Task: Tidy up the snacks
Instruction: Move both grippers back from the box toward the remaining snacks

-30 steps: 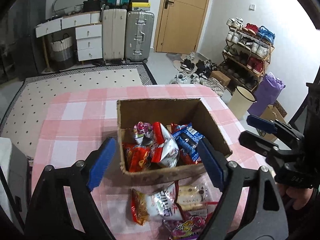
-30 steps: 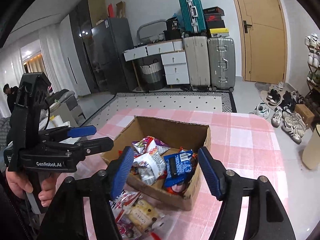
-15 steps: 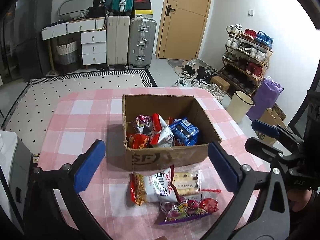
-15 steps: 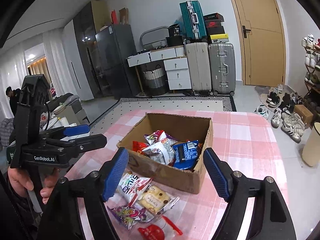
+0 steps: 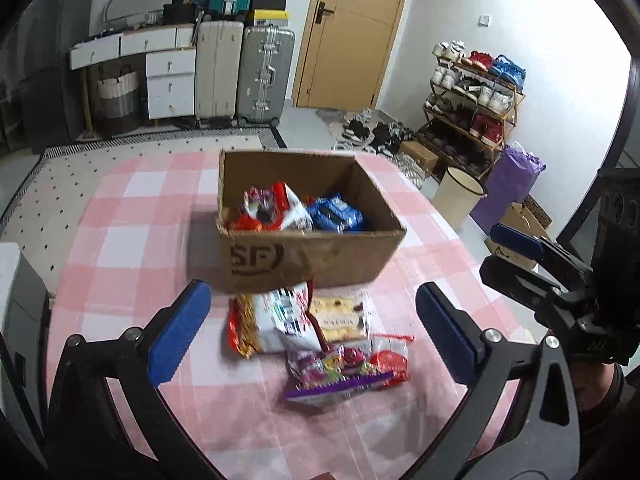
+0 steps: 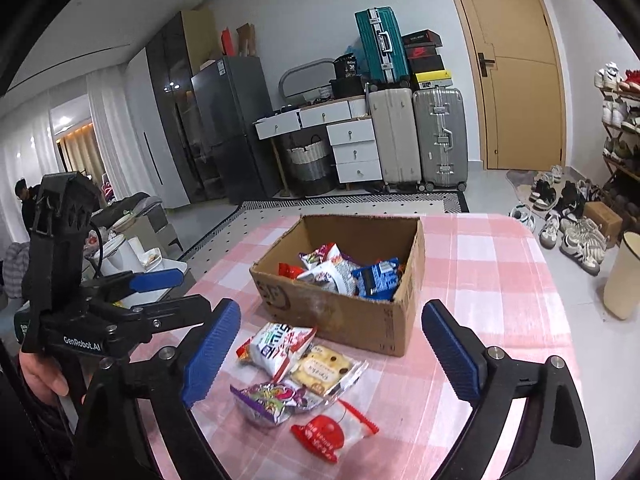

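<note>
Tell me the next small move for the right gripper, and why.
Probably lower the right gripper, its fingers opening and empty, onto the cookie packet: it tops the loose pile in front of the cardboard box, which already holds snacks.

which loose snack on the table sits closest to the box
The white-and-orange chip bag, lying right by the cardboard box; the biscuit, purple and red packets lie nearer the camera.

The left gripper stands wide open above a pink checked tablecloth, nothing between its blue pads. Ahead sits a cardboard box holding red, white and blue snack packets. Just before the box lie four loose packets, overlapping. The right gripper shows at the right edge, empty, its jaws opening
</note>
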Tool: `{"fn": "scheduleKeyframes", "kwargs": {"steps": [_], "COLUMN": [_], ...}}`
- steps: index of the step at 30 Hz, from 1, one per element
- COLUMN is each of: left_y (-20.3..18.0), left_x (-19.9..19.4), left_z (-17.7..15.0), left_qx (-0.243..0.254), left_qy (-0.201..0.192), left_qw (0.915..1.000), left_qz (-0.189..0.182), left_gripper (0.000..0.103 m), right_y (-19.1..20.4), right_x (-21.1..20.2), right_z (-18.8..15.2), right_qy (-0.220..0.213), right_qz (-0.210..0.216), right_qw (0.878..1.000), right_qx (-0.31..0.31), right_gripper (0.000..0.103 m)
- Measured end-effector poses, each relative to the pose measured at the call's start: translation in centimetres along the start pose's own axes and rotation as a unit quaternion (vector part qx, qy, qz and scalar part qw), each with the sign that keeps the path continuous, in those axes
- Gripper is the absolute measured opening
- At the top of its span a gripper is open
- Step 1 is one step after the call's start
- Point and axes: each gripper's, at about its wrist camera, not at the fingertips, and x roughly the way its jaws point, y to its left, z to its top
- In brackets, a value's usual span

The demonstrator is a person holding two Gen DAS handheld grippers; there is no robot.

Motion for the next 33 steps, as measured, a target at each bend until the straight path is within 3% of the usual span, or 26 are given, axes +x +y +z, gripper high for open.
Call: {"fn": "scheduleKeyframes", "kwargs": {"steps": [22, 30, 33], "left_y": [-0.2, 0.6, 1.1], "left_x": [8.3, 10.5, 11.1], "left_z": [-6.8, -7.9, -8.4], "left_qx": [-0.031, -0.059, -0.072], "left_qy": [0.121, 0.132, 0.141], "left_qw": [0.9922, 0.9892, 0.9869], "left_qz": [-0.008, -0.022, -0.031], "left_gripper": [0.102, 0.101, 0.095], "right_y": [-2.1, -2.0, -2.0], "right_x": [0.1, 0.7, 0.9], "right_z": [-6.2, -6.9, -7.0], "right_qy": [0.060, 0.078, 0.078], "right_qz": [0.005, 0.007, 0.007], "right_qw": [0.996, 0.994, 0.994], "right_qx": [0.073, 0.076, 0.078], "right_gripper": [0.094, 0.094, 0.094]}}
